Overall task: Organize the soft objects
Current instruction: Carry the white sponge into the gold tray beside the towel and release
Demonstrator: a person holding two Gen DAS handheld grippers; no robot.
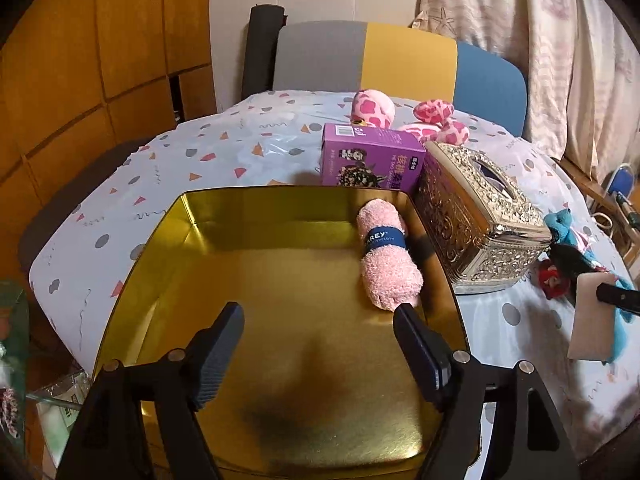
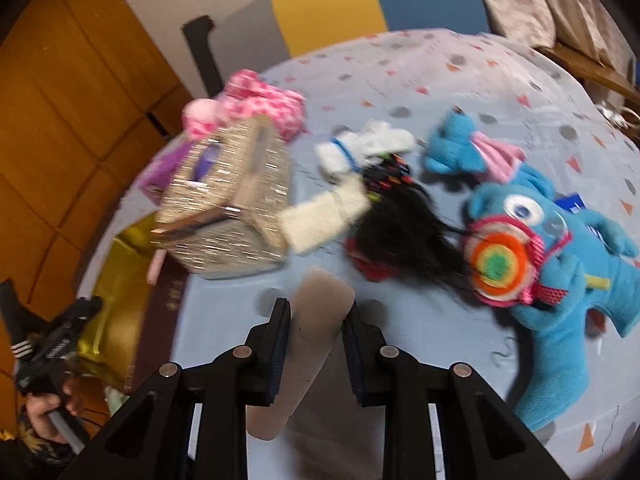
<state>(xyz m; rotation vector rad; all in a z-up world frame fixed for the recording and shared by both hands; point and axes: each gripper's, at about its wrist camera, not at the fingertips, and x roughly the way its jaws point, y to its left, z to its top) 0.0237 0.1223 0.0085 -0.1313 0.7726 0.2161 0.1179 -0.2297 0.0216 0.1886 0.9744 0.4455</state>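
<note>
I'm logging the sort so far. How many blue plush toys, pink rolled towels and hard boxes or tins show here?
Blue plush toys: 2, the large blue plush and the small blue plush
Pink rolled towels: 1, the pink rolled towel in the gold tin
Hard boxes or tins: 3, gold tin, purple carton, silver tissue box
Total: 6

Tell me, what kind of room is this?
Probably a home dining or living room: a table under a patterned tablecloth, an upholstered chair behind it, curtains, and plush toys beside an ornate tissue box.
</note>
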